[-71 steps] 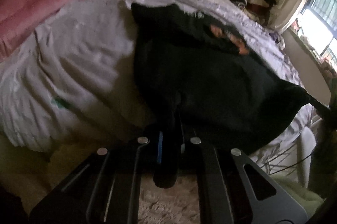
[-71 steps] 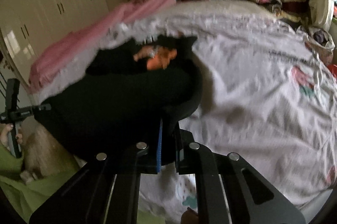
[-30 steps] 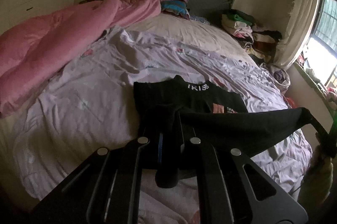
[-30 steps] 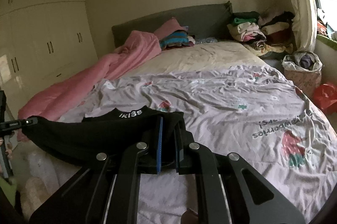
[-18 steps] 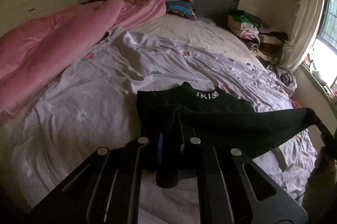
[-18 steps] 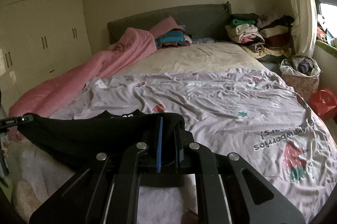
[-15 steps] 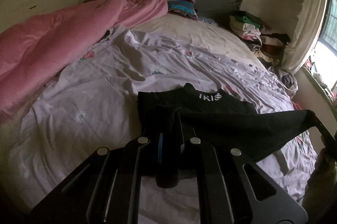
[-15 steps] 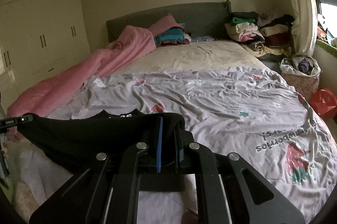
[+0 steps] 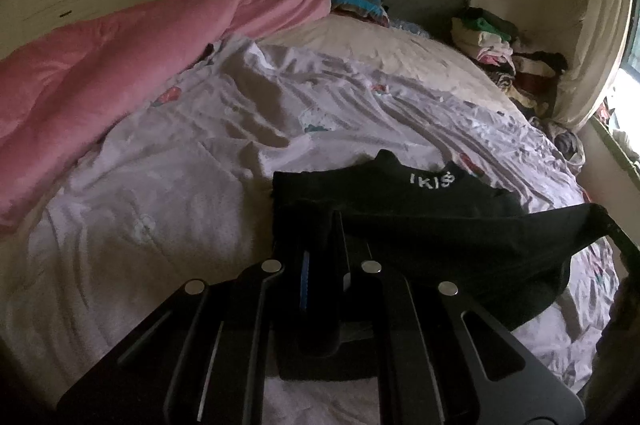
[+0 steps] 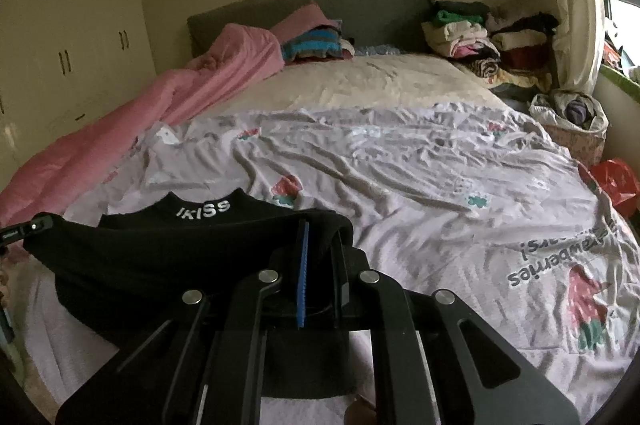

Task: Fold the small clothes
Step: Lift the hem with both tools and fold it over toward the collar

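Note:
A small black garment (image 9: 440, 225) with white lettering at its collar lies at the near end of the bed, its near edge lifted and stretched between my two grippers. My left gripper (image 9: 322, 225) is shut on the garment's left corner. My right gripper (image 10: 320, 233) is shut on the other corner of the black garment (image 10: 168, 257). The right gripper's tip shows at the right edge of the left wrist view (image 9: 616, 229), and the left gripper's tip shows at the left edge of the right wrist view (image 10: 24, 229). The collar end rests on the lilac sheet (image 9: 180, 193).
A pink duvet (image 9: 100, 65) runs along the bed's left side. Folded clothes (image 10: 316, 45) sit by the grey headboard, and more piles of clothes (image 10: 480, 41) at the far right. A basket of clothes (image 10: 576, 121) and a red bag (image 10: 612, 181) stand beside the bed.
The garment was swung up off the bed edge and laid collar-first on the sheet. In the last half second both grippers eased forward a little, still holding its near corners.

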